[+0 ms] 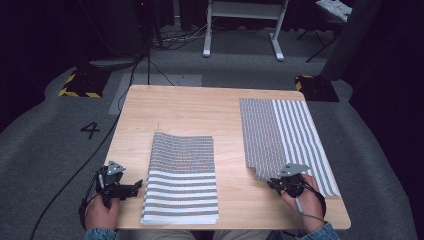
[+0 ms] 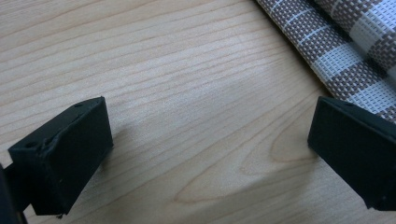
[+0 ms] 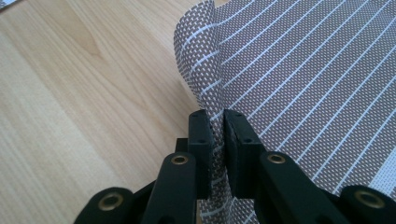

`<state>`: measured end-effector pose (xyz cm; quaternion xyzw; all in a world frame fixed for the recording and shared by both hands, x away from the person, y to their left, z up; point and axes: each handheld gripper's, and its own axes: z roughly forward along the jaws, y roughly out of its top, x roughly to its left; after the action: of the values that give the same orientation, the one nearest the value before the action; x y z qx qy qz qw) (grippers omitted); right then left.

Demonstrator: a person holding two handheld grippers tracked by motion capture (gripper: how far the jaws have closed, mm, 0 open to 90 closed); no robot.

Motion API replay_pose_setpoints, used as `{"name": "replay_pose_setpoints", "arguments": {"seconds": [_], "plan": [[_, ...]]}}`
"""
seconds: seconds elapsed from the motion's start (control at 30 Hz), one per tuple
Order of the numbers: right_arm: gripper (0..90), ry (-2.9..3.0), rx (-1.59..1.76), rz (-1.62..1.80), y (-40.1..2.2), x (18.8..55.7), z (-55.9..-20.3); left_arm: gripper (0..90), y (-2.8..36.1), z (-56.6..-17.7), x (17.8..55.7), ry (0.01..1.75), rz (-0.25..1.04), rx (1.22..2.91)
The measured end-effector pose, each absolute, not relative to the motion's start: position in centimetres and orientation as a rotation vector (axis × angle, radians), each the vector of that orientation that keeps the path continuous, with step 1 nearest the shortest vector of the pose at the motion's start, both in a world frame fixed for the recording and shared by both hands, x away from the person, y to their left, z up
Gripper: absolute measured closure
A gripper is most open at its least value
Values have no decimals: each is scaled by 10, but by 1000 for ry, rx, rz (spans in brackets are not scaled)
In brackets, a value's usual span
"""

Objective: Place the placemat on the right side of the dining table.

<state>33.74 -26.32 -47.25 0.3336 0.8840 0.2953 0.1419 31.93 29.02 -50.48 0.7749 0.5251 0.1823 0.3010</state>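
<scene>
Right claw (image 3: 218, 128) is clamped on the folded striped mat (image 1: 280, 135), pinching its near corner at the counter's (image 1: 200, 107) right side; left claw (image 2: 205, 154), jaws apart, hovers left of the stacked mats (image 1: 182, 180)

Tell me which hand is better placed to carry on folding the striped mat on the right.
Right. The right tongs are shut on that mat's lifted edge; the left tongs stand open over bare table.
</scene>
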Motion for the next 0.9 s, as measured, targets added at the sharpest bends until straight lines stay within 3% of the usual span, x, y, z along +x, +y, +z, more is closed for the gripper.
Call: {"name": "replay_pose_setpoints", "arguments": {"seconds": [0.9], "plan": [[800, 2541, 975, 860, -268, 332, -472, 0, 290, -505, 319, 1392, 480, 2057]]}}
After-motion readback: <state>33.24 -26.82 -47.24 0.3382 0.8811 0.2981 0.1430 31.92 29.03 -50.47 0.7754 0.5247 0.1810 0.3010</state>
